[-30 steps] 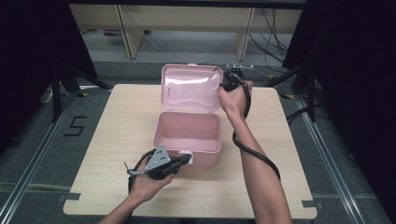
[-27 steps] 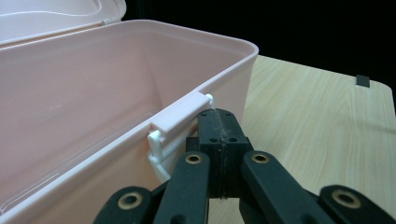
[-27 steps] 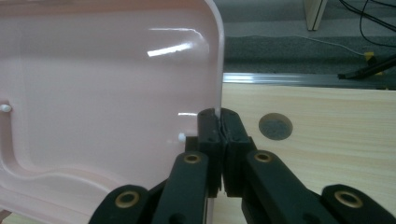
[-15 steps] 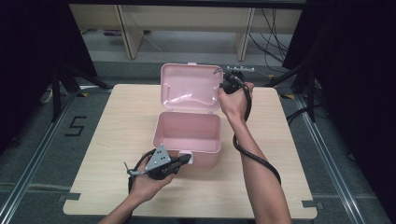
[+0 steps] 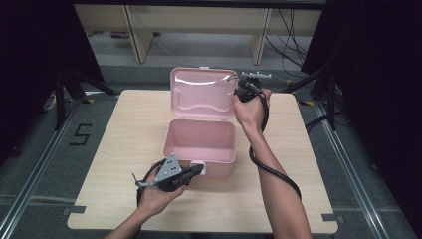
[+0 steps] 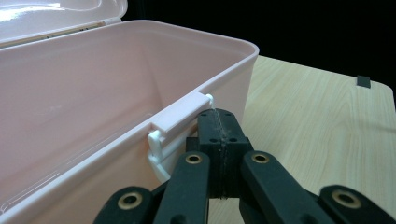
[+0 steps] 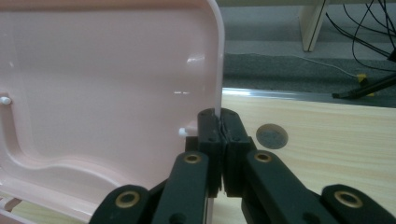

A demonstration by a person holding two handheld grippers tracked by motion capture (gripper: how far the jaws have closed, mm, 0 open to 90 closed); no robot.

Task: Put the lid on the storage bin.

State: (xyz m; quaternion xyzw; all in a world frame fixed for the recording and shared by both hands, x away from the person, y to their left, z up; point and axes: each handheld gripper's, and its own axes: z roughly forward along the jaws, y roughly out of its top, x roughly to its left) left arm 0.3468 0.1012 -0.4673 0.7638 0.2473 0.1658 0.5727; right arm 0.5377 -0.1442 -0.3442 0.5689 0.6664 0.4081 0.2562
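A pink plastic box (image 5: 219,168) stands open in the middle of the table, its lid (image 5: 201,92) upright at the back. The inside looks empty. My right gripper (image 5: 238,92) is at the lid's right edge; in the right gripper view its jaws (image 7: 220,116) are pinched on the rim of the lid (image 7: 107,70). My left gripper (image 5: 200,170) lies low at the box's front wall. In the left gripper view its jaws (image 6: 219,114) are shut, their tip just under the white latch (image 6: 180,116), with nothing seen between them.
The light wooden table (image 5: 129,129) has bare room on both sides of the box and in front of it. A round grey plug (image 7: 272,136) sits in the tabletop behind the lid. Shelving and loose cables (image 5: 288,30) lie on the floor beyond the far edge.
The right hand has shifted only slightly at the lid's edge. The lid stays upright and the left gripper has kept its place at the latch.
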